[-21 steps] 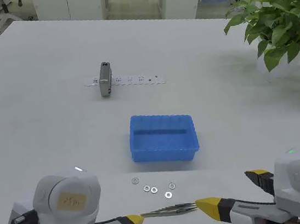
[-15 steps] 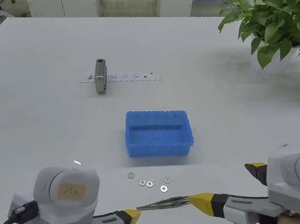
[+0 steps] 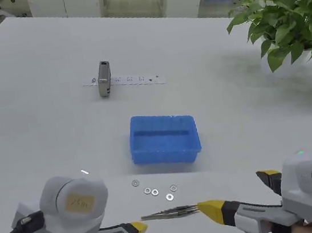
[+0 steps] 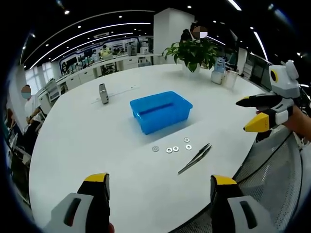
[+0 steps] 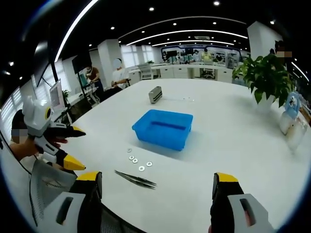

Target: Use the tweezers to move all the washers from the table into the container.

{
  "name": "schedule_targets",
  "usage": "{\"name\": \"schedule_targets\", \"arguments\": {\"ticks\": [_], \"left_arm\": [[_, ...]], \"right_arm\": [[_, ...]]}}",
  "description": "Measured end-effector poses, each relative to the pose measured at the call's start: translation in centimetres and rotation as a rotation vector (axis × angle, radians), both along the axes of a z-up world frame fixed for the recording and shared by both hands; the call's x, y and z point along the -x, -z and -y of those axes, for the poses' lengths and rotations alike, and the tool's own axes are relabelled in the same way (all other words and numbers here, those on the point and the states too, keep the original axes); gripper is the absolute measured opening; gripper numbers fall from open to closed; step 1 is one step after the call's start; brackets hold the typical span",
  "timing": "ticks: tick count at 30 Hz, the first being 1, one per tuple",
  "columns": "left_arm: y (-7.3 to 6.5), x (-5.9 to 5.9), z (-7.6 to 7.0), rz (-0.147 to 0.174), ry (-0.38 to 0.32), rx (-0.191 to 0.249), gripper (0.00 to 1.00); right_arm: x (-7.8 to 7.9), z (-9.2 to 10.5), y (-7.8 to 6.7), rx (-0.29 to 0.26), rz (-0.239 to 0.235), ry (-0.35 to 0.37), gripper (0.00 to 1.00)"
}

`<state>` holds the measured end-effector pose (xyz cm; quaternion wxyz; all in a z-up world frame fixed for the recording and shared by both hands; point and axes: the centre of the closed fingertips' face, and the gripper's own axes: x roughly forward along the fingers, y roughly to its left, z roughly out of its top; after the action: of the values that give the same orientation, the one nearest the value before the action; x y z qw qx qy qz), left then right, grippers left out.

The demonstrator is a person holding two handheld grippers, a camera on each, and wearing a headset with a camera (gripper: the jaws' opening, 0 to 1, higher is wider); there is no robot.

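Lying flat by the near edge of the desk (image 3: 36,126), tweezers (image 3: 170,212): likely light, slick, springy; pinch mid-length. Left gripper (image 4: 160,178), right gripper (image 5: 158,176) spread, empty.

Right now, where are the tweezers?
In the head view the tweezers lie flat on the table, just nearer the person than the washers and the blue container.

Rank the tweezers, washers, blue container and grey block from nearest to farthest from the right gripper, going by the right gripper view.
1. Tweezers: on the table just ahead of the jaws.
2. Washers: just beyond the tweezers.
3. Blue container: mid-table.
4. Grey block: far side.
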<state>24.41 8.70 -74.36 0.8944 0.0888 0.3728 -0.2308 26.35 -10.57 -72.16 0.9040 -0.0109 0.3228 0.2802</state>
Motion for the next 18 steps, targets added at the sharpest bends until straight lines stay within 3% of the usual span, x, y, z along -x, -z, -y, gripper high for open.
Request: {"name": "schedule_targets", "arguments": {"ticks": [18], "left_arm": [[0.18, -0.02, -0.10, -0.003, 0.010, -0.011, 0.86]], "right_arm": [[-0.04, 0.02, 0.14, -0.002, -0.004, 0.001, 0.93]]}}
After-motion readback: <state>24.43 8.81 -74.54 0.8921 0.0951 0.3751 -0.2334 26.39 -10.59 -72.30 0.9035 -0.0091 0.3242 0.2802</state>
